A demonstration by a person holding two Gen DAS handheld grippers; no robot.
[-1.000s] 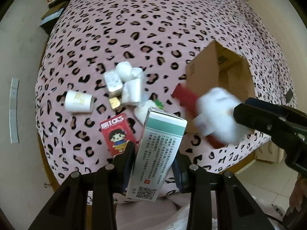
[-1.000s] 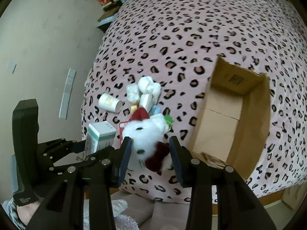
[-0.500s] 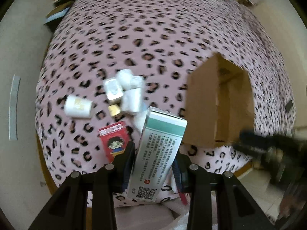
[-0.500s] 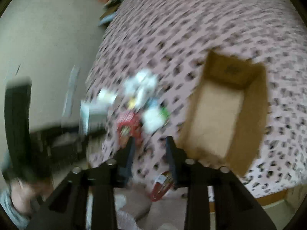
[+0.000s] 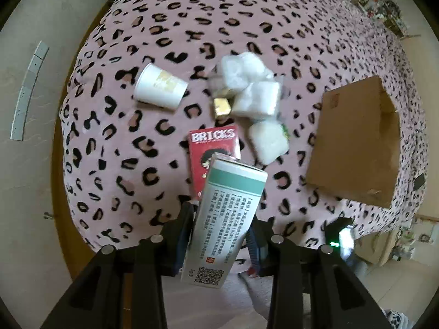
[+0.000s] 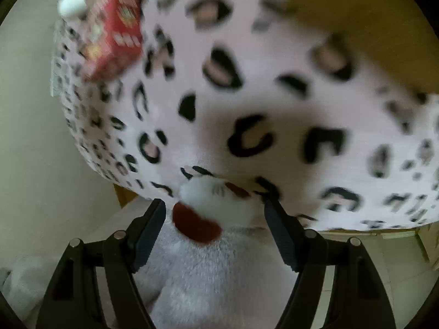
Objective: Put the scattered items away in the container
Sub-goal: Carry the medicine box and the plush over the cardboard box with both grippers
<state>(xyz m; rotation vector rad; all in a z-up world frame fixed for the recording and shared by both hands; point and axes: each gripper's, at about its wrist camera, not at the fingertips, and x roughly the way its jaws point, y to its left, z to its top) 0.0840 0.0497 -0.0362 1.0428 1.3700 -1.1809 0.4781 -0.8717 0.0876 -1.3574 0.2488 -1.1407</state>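
My left gripper is shut on a white carton with a green band and holds it above the leopard-print bed. Under it lie a red BRICKS box, a tipped paper cup, white wrapped packets and a small gold cube. The open cardboard box sits to the right. My right gripper is at the bed's near edge with its jaws opening. A white plush toy with a red bow lies between the fingers, and the pads stand clear of it.
The plush rests on white fluffy fabric below the bed's edge. The right wrist view is blurred; the red box and a brown side of the cardboard box show at the top. A floor runs along the bed's left side.
The right gripper let go of the plush toy, which fell to the fluffy fabric at the bed's edge; its jaws spread wide around it. The left gripper moved closer over the scattered items, still holding the carton.
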